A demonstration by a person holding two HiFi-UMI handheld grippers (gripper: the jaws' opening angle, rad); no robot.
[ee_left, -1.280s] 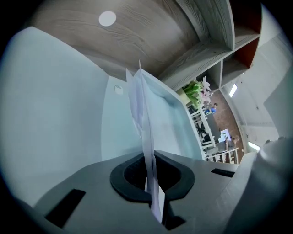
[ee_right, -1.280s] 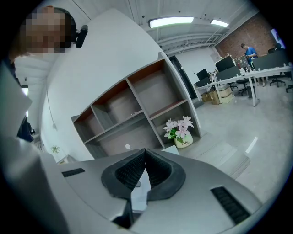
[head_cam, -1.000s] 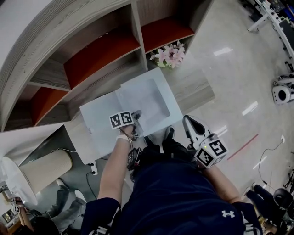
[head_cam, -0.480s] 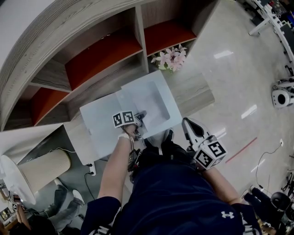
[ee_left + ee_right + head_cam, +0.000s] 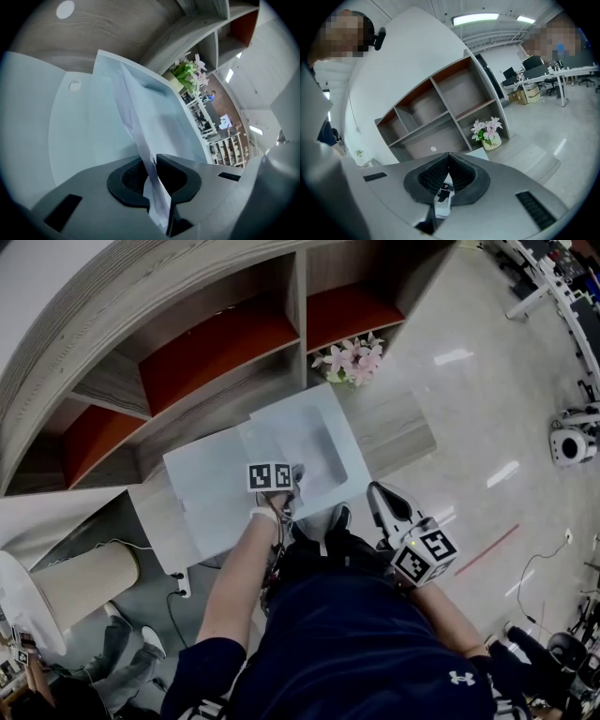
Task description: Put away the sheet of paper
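An open white folder (image 5: 211, 488) lies on a low wooden table (image 5: 394, 432) in front of the shelves. In the left gripper view the sheet of paper (image 5: 127, 105) stands on edge between the folder's two pale panels and runs back into my left gripper (image 5: 153, 164). Its jaws are opening, with the sheet's near edge still pinched between the pads. In the head view this left gripper (image 5: 294, 482) hovers over the folder's middle. My right gripper (image 5: 378, 495) hangs off the table's near right side, shut and holding nothing, its jaws (image 5: 448, 158) meeting at the tip.
A curved shelf unit (image 5: 206, 343) with red-backed compartments rises behind the table. A pot of pink flowers (image 5: 352, 360) stands at the table's far end. A beige cylinder (image 5: 80, 582) sits on the floor at left, a white device (image 5: 570, 442) at far right.
My left gripper has shifted a little to the right and further over the folder with the sheet. The right gripper has hardly moved.
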